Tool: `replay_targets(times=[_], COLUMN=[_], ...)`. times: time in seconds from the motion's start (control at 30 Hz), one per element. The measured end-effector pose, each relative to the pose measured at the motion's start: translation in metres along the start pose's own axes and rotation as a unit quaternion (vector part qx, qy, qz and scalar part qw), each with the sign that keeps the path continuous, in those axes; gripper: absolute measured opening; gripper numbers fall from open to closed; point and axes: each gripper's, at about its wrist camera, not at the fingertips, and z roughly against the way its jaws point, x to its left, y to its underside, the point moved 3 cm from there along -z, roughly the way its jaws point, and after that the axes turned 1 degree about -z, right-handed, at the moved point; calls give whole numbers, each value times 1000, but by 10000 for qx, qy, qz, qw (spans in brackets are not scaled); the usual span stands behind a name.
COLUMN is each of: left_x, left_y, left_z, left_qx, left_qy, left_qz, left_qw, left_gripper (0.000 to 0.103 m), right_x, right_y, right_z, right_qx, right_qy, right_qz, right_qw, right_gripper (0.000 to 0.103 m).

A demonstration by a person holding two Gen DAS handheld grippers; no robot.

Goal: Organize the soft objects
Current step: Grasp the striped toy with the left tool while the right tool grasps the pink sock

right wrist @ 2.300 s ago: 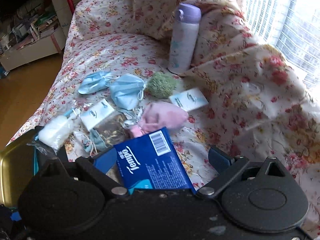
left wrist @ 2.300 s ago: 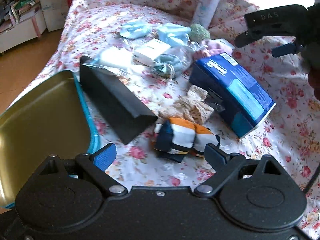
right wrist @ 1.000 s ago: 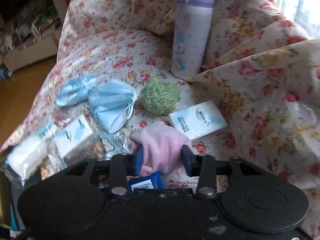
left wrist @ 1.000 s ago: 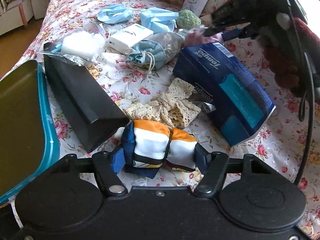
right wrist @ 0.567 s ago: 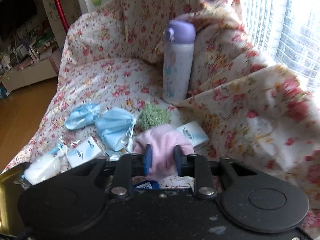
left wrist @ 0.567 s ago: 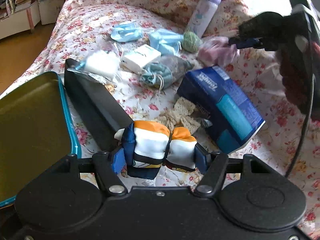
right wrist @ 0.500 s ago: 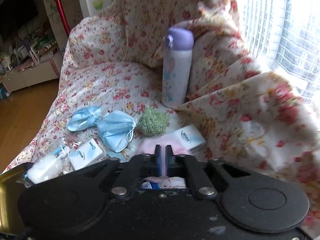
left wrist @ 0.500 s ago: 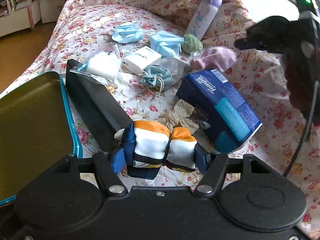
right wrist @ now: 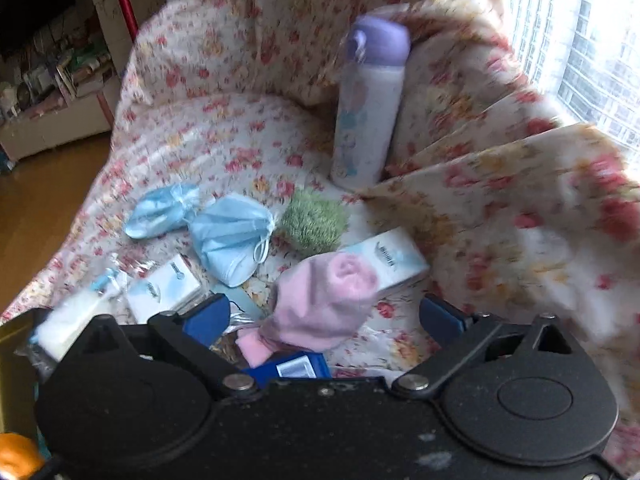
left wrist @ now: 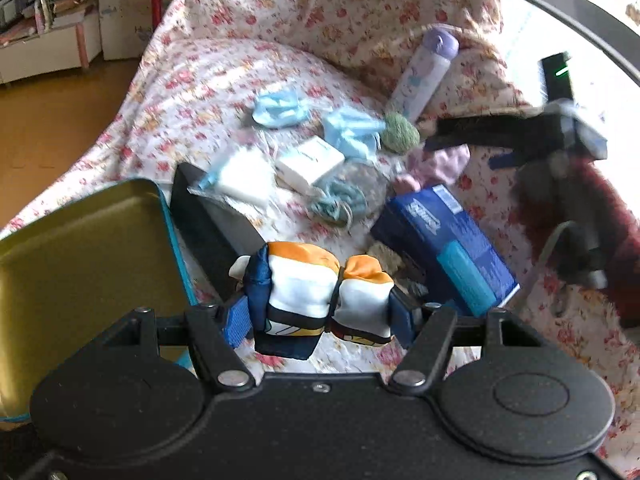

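1. Your left gripper (left wrist: 318,316) is clamped on the orange, white and navy cloth bundle (left wrist: 316,292), held above the floral sofa cover (left wrist: 208,92) beside the open tin (left wrist: 80,264).
2. Your right gripper (right wrist: 324,316) is opening, jaws wide; the pink sock (right wrist: 324,304) lies between them, pads off it.
3. The sock rests against a tissue pack (right wrist: 396,256).
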Motion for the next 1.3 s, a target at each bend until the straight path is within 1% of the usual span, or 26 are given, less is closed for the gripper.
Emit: replay_targets(times=[0.1,0.13,0.17,0.2,0.23,0.27,0.3,0.4,0.5,0.57,0.63,0.7,0.83,0.93,1.03,1.17,1.3], left_x=[4,5,6,6,7,9,9,12,15,18,23,30,52,71,88,113,135], left_y=[-3,-4,-4,-4,-4,-3,-2,0,1,1,2,3,3,5,3,0,-4], left_z=[5,5,4,3,1,0,-2,-3,-2,1,4,9,16,19,23,30,35], left_qx=[-81,-80,-63,-43,-18,6,23,48,68,60,49,35,40,56,49,63,71], left_qy=[-32,-36,-45,-53,-61,-70,-81,-96,-88,-124,-168,-220,-437,-649,-829,-1039,-1352], left_qz=[-26,-29,-22,-14,-7,-6,-5,-13,20,57,110,191,396,582,773,1086,1268], left_qw=[10000,10000,10000,10000,10000,10000,10000,9999,9999,9999,9998,9996,9983,9962,9935,9886,9827], left_gripper=[63,63,63,63,63,63,63,63,63,63,63,63,63,63,63,63,63], right_x=[4,5,5,5,4,2,-1,-10,-18,-23,-30,-35,-36,-24,4,56,119], right_y=[-1,-1,-1,-1,-1,-1,-1,-4,-5,-3,0,7,26,45,63,83,95], right_z=[-27,-33,-40,-46,-51,-55,-55,-39,-12,6,21,38,63,84,96,110,120], right_qx=[164,184,222,298,407,538,536,309,11,-112,-179,-146,90,235,384,553,588], right_qy=[145,185,255,294,275,155,95,106,395,672,812,833,768,552,169,-559,-1292], right_qz=[-40,-67,-102,-131,-157,-230,-352,-490,-427,-305,-255,-282,-277,-127,41,357,778], right_qw=[9998,9996,9994,9990,9987,9982,9979,9983,9983,9972,9962,9960,9966,9981,9991,9963,9868], right_gripper=[102,100,90,78,50,50,50,49,49,49,49,49,49,49,49,49,49])
